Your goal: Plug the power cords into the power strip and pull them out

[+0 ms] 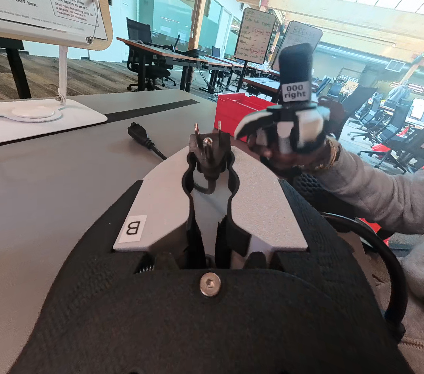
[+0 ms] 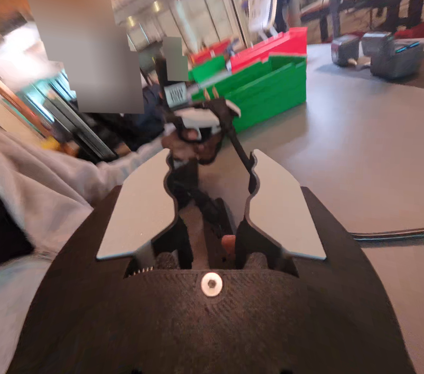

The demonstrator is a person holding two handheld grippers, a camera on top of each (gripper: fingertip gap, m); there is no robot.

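The left claw [image 1: 210, 164] is clamped on a black three-prong plug [image 1: 207, 149], prongs pointing away and up, its cord [image 1: 146, 140] trailing to 10 o'clock on the grey table [image 1: 57, 179]. The right claw [image 2: 210, 170] stands apart, empty. No power strip shows; the plug could twist in the grip and arrive misaligned.

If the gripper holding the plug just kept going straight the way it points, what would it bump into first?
Probably nothing close. The left gripper holds the plug with its prongs forward; ahead lie bare table and its far edge. The red box and right gripper sit off to its right, though depth is unclear.
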